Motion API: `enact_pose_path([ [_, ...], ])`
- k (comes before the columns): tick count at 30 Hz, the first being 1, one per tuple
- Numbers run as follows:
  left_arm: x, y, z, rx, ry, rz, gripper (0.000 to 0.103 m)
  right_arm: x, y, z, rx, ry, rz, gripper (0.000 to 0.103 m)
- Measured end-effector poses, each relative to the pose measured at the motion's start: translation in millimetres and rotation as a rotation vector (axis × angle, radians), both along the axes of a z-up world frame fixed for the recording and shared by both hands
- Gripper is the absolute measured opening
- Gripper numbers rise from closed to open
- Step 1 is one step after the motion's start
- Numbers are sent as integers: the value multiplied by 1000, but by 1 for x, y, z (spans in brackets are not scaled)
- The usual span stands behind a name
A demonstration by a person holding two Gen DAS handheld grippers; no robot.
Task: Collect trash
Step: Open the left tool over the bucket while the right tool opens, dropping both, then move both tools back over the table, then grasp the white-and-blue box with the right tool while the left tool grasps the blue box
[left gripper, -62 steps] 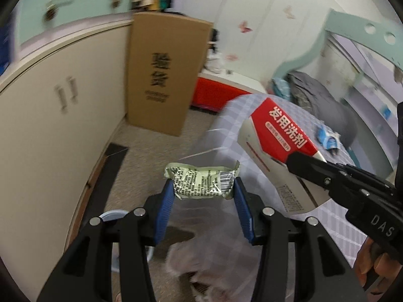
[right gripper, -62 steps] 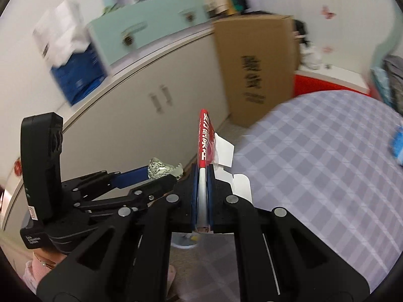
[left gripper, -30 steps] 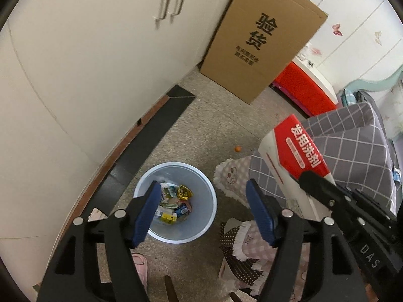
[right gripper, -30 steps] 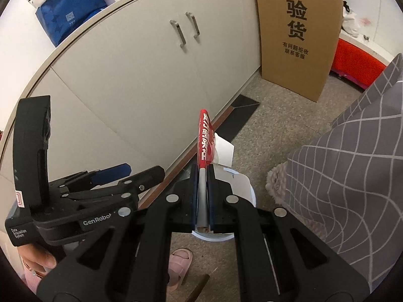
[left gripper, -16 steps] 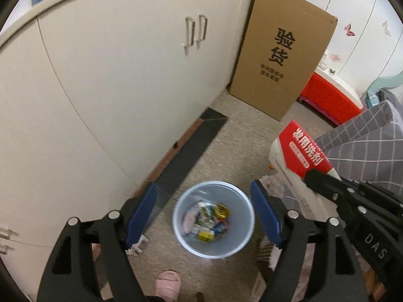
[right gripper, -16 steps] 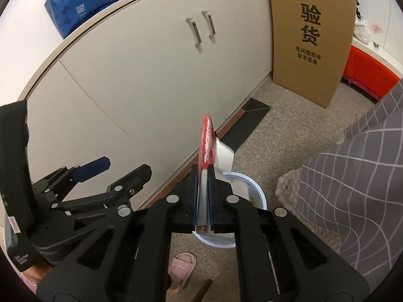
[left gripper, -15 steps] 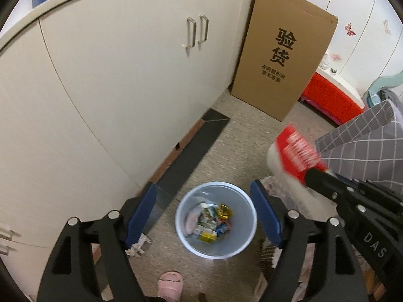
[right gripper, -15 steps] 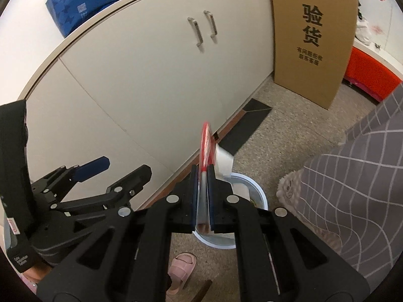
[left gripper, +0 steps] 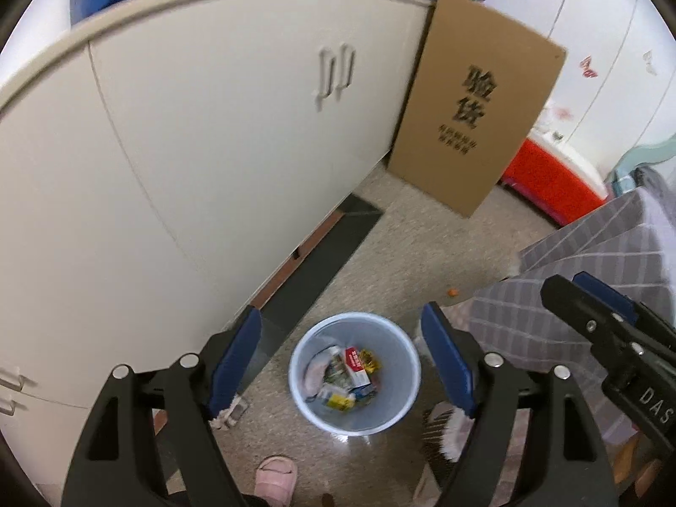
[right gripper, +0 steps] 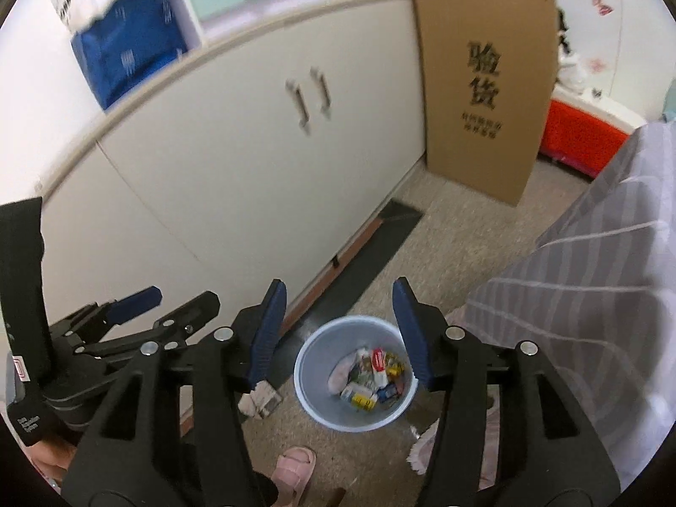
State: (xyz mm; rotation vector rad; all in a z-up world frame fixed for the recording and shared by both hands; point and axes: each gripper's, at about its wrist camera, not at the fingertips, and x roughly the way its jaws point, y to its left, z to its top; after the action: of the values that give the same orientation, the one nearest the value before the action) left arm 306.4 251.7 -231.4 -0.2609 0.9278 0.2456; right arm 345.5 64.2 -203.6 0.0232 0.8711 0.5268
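Now the trash, a jumble of small coloured wrappers and a red-and-white carton, lies at the bottom of the round pale-blue plastic bin on the speckled floor, near the cream cabinet's base. We judge these scraps light, crinkly and easily crushed, best pinched by a free edge. Our left gripper and right gripper hover above the bin, both spread wide and empty.

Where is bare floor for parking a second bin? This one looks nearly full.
Free: the speckled floor between the cabinet, cardboard box and checked cloth. Crowded: around the bin, with a slipper in front and a crumpled scrap at its left.
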Motion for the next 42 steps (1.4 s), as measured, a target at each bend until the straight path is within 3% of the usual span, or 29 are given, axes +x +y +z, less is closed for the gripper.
enact_pose_path([
  [5,-5,-42,54,-4,-127,-37,81,-15,-56,50,73,-97,-74,56],
  [11,7,-123,104,-22,-226,-148,82,-30,-166,100,137,-198,-253,62],
  [16,28,-230,130,-77,-258,-373,82,-45,-277,113,154,-241,-466,63],
  [21,53,-336,130,-71,-239,-566,82,-48,-401,100,171,-213,-699,63],
  [26,87,-436,109,-88,-162,-708,82,-38,-473,77,217,-145,-810,63],
  [31,114,-503,87,-77,-120,-748,82,-15,-516,48,306,-60,-856,63],
  [33,130,-524,78,-89,-97,-753,72,-6,-524,42,331,-42,-856,63],
  [39,159,-558,68,-68,-99,-772,66,25,-536,38,359,-4,-842,62],
  [42,166,-570,64,-72,-88,-794,59,35,-535,31,360,35,-818,45],
])
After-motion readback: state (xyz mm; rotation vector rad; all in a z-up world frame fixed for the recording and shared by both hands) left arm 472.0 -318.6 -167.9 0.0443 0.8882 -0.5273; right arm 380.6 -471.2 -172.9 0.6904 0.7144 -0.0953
